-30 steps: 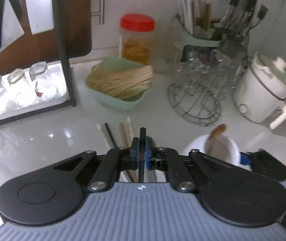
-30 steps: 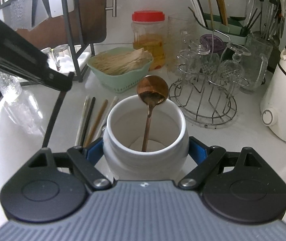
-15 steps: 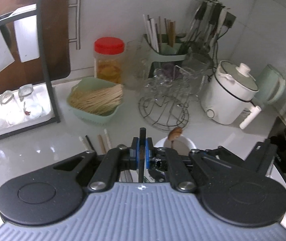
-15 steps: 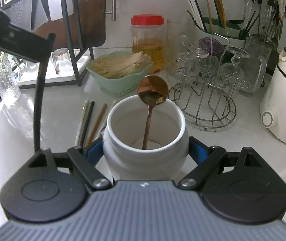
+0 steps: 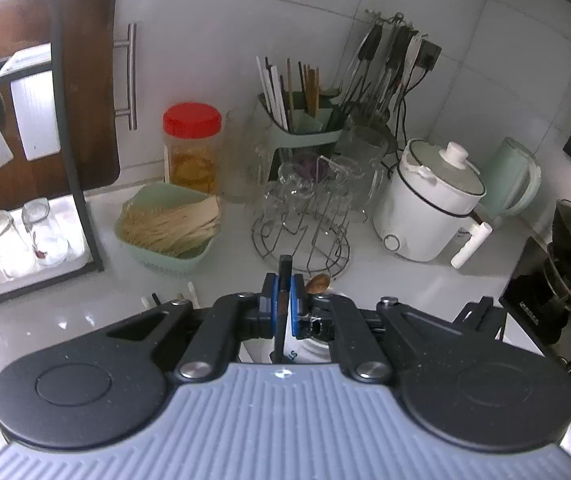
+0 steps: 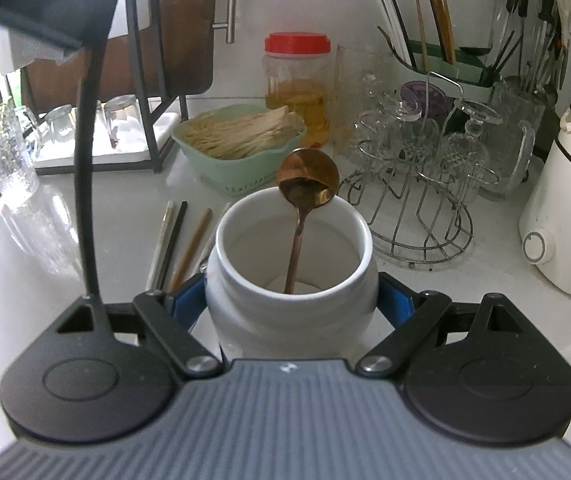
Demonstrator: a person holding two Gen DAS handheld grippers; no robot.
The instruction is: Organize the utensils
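Observation:
My right gripper (image 6: 291, 304) is shut on a white ceramic jar (image 6: 245, 220) standing on the counter, its blue pads pressed on both sides. A copper spoon (image 6: 308, 180) leans inside the jar, bowl up. My left gripper (image 5: 284, 300) is shut on a long black utensil (image 5: 284, 268). In the right wrist view that black utensil (image 6: 85, 160) hangs down from the upper left, beside the jar. Several chopsticks (image 6: 177, 236) lie on the counter left of the jar. In the left wrist view the jar (image 5: 305, 350) shows just under the fingers.
A green basket (image 6: 241, 176) of thin sticks sits behind the jar, with a red-lidded jar (image 6: 297, 80) beyond it. A wire glass rack (image 6: 417, 184) and a white cooker (image 6: 565, 208) stand to the right. A black dish rack (image 6: 141, 80) with glasses is at the left.
My left gripper has risen with the black utensil, which now hangs more upright above the counter. The right gripper, the jar and the copper spoon have stayed where they were.

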